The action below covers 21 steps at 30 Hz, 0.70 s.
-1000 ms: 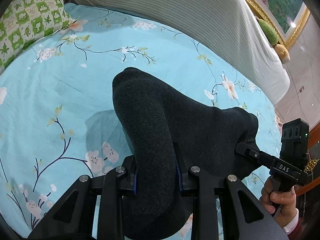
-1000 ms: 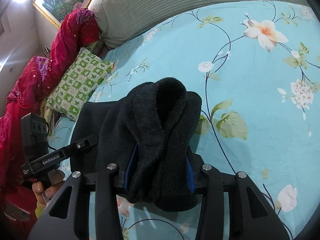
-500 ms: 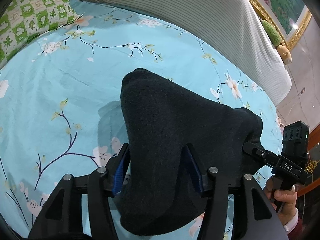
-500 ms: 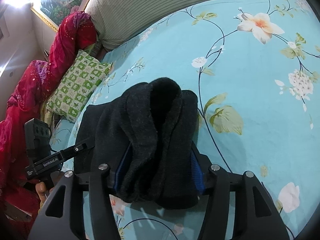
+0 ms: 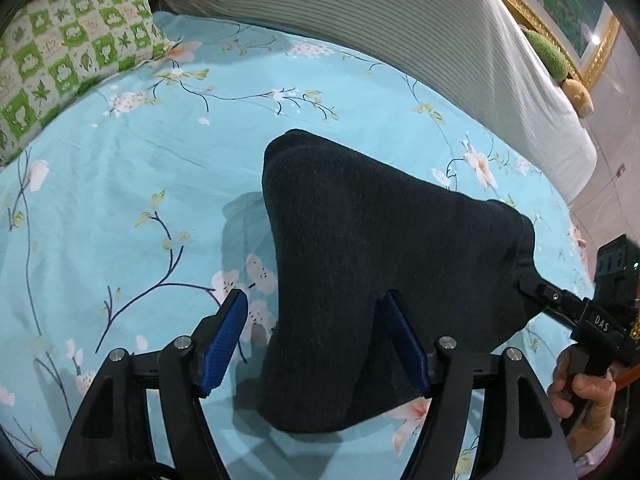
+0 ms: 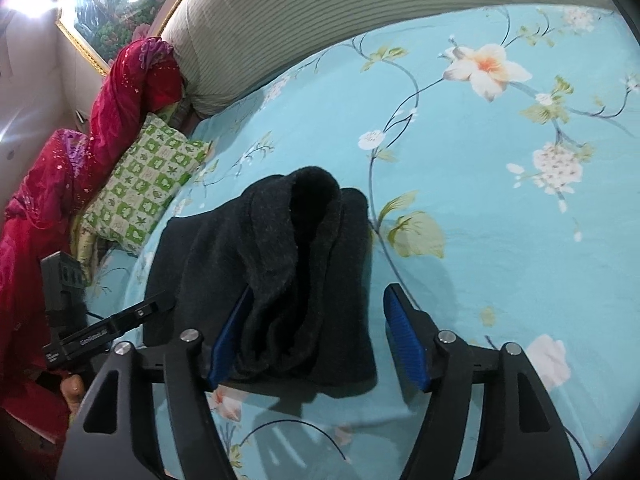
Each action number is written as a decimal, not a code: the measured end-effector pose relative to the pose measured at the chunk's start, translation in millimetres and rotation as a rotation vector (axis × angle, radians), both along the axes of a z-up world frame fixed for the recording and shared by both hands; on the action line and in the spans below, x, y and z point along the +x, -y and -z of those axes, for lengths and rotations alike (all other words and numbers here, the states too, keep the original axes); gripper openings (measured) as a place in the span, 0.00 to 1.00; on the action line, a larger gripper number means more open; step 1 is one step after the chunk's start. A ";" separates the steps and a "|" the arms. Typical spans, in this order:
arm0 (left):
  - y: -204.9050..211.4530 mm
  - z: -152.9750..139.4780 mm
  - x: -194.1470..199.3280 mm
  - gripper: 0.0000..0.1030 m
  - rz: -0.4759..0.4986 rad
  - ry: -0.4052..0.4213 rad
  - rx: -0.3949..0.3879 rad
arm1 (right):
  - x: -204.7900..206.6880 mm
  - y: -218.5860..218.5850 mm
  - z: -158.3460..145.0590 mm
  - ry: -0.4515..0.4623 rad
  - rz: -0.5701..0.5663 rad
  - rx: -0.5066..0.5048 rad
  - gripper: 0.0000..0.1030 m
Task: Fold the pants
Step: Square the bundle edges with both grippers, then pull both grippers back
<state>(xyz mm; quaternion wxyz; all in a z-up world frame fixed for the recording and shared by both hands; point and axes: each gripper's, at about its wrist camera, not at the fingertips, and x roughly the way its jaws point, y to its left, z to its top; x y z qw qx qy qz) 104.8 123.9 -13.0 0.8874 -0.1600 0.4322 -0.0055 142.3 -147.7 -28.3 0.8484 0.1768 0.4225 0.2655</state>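
The dark grey pants (image 5: pixel 380 240) lie in a folded bundle on the light blue flowered sheet (image 5: pixel 120 200). My left gripper (image 5: pixel 316 320) straddles the bundle's near end and its jaws are opening. Its left pad stands clear of the cloth, its right pad rests beside it. In the right wrist view the pants (image 6: pixel 280 248) show a rolled, fuzzy edge. My right gripper (image 6: pixel 320 320) is opening as well, with the cloth against its left pad and a gap at the right one. Each view shows the other gripper in a hand, the right gripper (image 5: pixel 560 308) and the left gripper (image 6: pixel 104 328).
A green checked pillow (image 5: pixel 68 56) lies at the head of the bed beside a striped grey bolster (image 5: pixel 360 20). Red glittery cloth (image 6: pixel 60 160) is heaped at the bed's left side. A gold-framed painting (image 6: pixel 120 0) hangs on the wall, and plush toys (image 5: pixel 548 52) sit near it.
Both grippers have spread their jaws from a pinch on the pants. The cloth has slumped down onto the sheet and now lies loose between the pads.
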 end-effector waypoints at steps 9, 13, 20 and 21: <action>9.9 -6.3 -18.9 0.78 -0.028 0.004 0.074 | -16.5 -3.3 -11.7 0.070 0.028 -0.090 0.72; 13.0 -9.5 -28.5 0.81 -0.045 0.003 0.098 | -27.7 -6.6 -20.6 0.114 0.020 -0.107 0.73; 18.8 -17.1 -47.2 0.81 -0.074 0.015 0.140 | -50.4 -20.7 -31.6 0.188 -0.018 -0.145 0.78; 20.1 -18.6 -50.5 0.81 -0.078 0.018 0.150 | -52.8 -22.5 -32.7 0.197 -0.022 -0.150 0.80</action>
